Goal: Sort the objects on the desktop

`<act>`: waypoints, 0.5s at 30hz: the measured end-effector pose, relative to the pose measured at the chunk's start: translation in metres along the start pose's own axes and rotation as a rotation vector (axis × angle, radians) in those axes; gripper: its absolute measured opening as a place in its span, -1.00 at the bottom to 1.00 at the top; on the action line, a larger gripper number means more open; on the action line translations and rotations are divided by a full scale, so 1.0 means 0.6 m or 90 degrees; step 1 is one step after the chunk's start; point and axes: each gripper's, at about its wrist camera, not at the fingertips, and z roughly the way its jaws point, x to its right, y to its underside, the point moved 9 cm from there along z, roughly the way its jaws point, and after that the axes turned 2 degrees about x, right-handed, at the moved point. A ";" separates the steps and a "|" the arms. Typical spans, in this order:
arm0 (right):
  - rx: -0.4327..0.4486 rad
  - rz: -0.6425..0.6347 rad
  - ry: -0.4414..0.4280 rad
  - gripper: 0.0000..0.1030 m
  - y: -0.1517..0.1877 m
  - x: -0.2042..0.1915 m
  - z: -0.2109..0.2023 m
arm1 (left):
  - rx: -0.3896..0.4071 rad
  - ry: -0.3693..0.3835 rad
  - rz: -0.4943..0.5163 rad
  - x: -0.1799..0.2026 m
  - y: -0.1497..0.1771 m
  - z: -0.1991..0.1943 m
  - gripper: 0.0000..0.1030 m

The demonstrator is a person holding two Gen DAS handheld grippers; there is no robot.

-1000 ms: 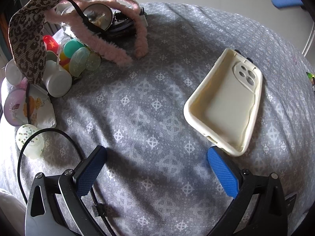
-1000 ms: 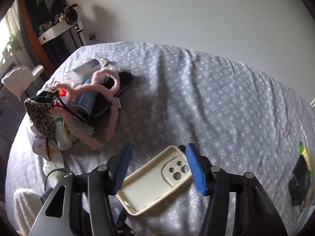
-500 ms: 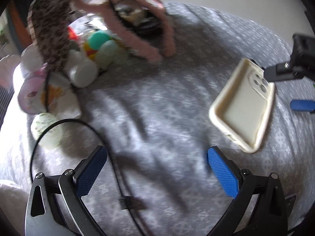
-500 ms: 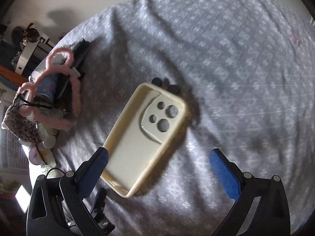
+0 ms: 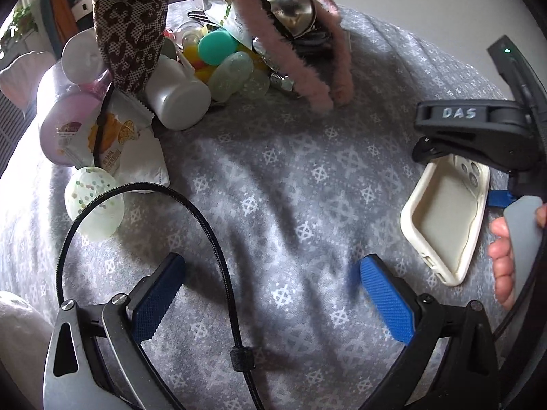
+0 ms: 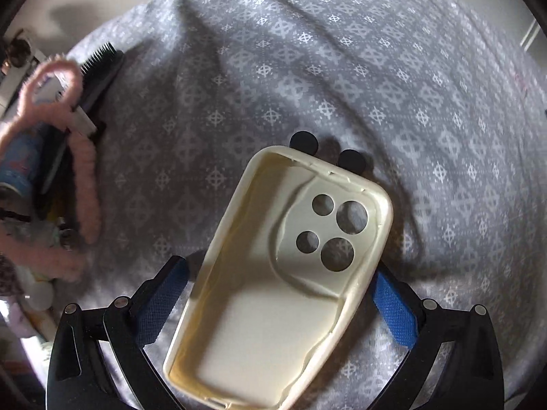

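Note:
A cream phone case (image 6: 273, 307) lies hollow side up on the grey patterned bedspread (image 6: 342, 68). My right gripper (image 6: 278, 268) points down over it, open wide, one blue finger on each long side of the case; a gap shows at the left pad. In the left wrist view the case (image 5: 444, 218) sits at the right edge under the right gripper's black body (image 5: 471, 126), held by a hand (image 5: 502, 256). My left gripper (image 5: 271, 266) hangs open above bare bedspread, nothing between its fingers. A thin black headband (image 5: 218, 259) loops past its left finger.
A pile fills the far left: leopard headband (image 5: 130, 20), pink fuzzy headband (image 5: 307, 78), white bottle (image 5: 177, 99), snack packet (image 5: 112, 136), speckled egg (image 5: 95, 205), teal egg (image 5: 217, 42). A black hairbrush (image 6: 99, 65) and blue can (image 6: 20, 160) lie there too.
My right gripper opened wide and sank until its fingers straddle the phone case. My left gripper slid toward the pile, and the right gripper came into its view.

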 end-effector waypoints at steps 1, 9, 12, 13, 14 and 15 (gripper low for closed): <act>0.002 -0.009 0.010 1.00 -0.001 -0.003 0.001 | -0.001 0.001 0.000 0.000 -0.003 0.001 0.99; -0.006 0.011 0.019 1.00 0.036 0.012 -0.017 | -0.003 0.001 -0.003 -0.002 0.000 0.001 0.99; 0.006 0.000 0.031 1.00 0.042 0.008 -0.019 | -0.003 0.002 -0.002 -0.003 0.000 0.000 0.99; 0.005 -0.006 0.031 1.00 0.041 0.005 -0.017 | -0.003 0.002 -0.002 -0.003 0.001 0.001 0.99; 0.004 -0.013 0.029 1.00 0.040 0.002 -0.016 | -0.003 0.002 -0.002 -0.002 0.000 0.002 0.99; 0.002 -0.025 0.026 1.00 0.035 -0.007 -0.012 | -0.003 0.002 -0.001 -0.001 -0.001 0.003 0.99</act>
